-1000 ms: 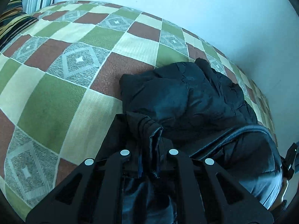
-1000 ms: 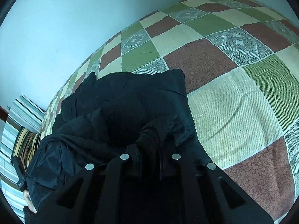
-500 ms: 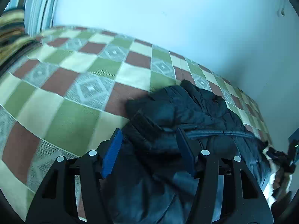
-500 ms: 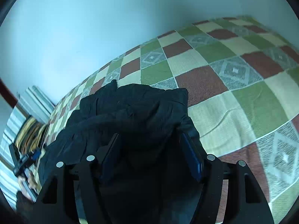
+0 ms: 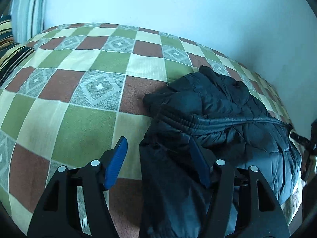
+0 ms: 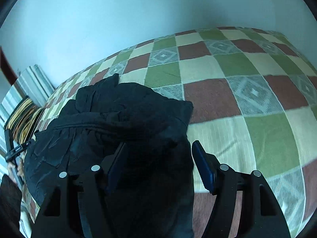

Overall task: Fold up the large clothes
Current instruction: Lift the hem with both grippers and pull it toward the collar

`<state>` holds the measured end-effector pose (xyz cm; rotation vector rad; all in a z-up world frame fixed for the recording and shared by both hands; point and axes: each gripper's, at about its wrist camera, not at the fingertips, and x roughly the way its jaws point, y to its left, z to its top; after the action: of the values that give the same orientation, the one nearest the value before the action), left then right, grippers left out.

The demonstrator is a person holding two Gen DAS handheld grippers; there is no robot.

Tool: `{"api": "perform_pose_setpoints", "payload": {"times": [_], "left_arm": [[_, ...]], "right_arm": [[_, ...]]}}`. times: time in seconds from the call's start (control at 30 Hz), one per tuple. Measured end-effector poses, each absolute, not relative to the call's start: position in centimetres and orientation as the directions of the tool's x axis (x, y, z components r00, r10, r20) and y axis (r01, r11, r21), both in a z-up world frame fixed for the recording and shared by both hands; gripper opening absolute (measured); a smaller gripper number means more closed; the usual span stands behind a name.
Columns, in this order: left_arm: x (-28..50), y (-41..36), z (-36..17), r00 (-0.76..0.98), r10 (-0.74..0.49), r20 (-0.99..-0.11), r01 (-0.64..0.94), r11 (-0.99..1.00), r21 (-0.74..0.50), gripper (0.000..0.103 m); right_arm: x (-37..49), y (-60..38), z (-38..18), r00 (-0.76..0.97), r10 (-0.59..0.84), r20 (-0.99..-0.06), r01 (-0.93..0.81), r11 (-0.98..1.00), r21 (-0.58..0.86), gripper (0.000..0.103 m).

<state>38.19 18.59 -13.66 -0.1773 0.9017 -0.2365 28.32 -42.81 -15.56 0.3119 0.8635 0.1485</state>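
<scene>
A black puffer jacket (image 5: 218,99) lies bunched and folded over on the checked bedspread (image 5: 79,119). My left gripper (image 5: 158,140) hangs over the jacket's near left edge. Its jaws are opening; the jacket's edge lies between them and neither blue pad presses on it. In the right wrist view the same jacket (image 6: 118,115) fills the lower left. My right gripper (image 6: 159,143) stands open over the jacket's near right edge, with dark fabric between the fingers but not pinched. The bedspread (image 6: 237,99) spreads out to the right.
A pale wall runs close behind the bed. A yellow and black striped cushion (image 5: 11,45) lies at the bed's left end, also seen as the striped cushion (image 6: 25,115). A hand on the other gripper's handle (image 6: 13,158) shows at the left edge.
Both grippers were shut on folds of the jacket a second ago. Both have opened and let go, and both have lifted and drawn back a little.
</scene>
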Motion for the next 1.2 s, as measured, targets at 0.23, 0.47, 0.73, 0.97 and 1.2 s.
{"api": "perform_pose_setpoints", "payload": {"times": [0.23,0.47,0.73,0.97,1.2], "left_arm": [[40.4,17.1,-15.1,0.497,-0.363,-0.788,0.249,0.930,-0.271,0.070],[41.8,16.4,-16.5,0.427,-0.328,-0.843,0.265,0.936,-0.230,0.069],[43.2,17.3,-17.0,0.391,-0.360,-0.847,0.255,0.927,-0.276,0.065],[42.0,15.6,-16.6,0.442,-0.296,-0.847,0.289,0.941,-0.178,0.022],[39.2,14.1,-13.5,0.572,-0.175,-0.801,0.264,0.964,-0.022,0.011]], "right_arm": [[30.7,-42.4,-16.5,0.604,0.286,-0.744,-0.046,0.944,0.326,0.066],[31.0,-41.0,-17.8,0.568,0.256,-0.782,-0.072,0.962,0.263,0.056],[31.2,-41.2,-18.2,0.567,0.258,-0.782,-0.069,0.961,0.267,0.058],[30.5,-41.1,-18.5,0.591,0.222,-0.776,-0.037,0.968,0.249,0.031],[28.3,-40.1,-16.9,0.657,0.154,-0.738,-0.032,0.984,0.177,0.015]]}}
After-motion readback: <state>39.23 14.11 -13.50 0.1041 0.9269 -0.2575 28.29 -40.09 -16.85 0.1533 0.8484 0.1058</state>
